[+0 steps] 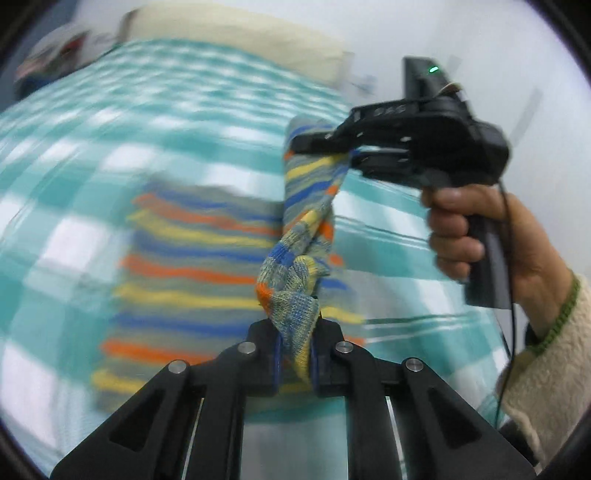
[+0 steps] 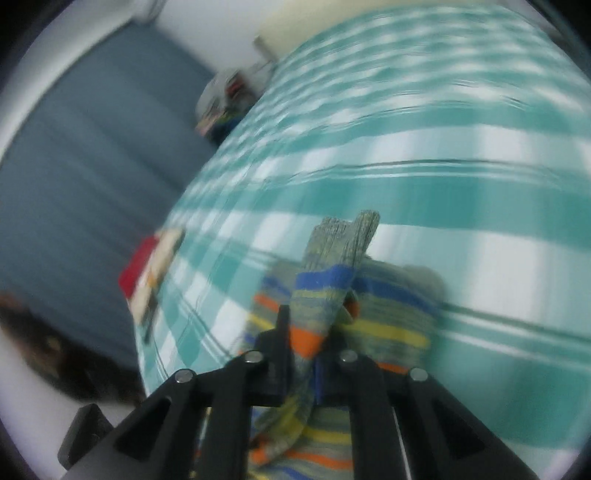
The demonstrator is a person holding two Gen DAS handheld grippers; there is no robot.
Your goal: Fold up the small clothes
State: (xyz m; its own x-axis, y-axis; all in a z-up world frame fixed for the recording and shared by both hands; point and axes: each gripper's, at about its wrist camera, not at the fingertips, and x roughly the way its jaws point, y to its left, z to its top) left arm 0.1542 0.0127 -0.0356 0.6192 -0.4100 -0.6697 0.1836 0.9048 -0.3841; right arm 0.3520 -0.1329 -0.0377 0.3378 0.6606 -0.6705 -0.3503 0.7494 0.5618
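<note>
A knit garment striped in blue, orange, yellow and grey hangs stretched between both grippers above the bed. My left gripper is shut on its bunched lower end. In the left wrist view my right gripper, held by a hand, is clamped on the upper end. In its own view my right gripper is shut on the striped knit, whose grey ribbed cuff sticks up past the fingers. More of the same striped knit lies flat on the sheet. Both views are blurred.
The bed carries a teal and white checked sheet with a cream pillow at its far end. A red and white flat item lies at the bed's edge. Beside the bed are a blue-grey floor and a small heap of things.
</note>
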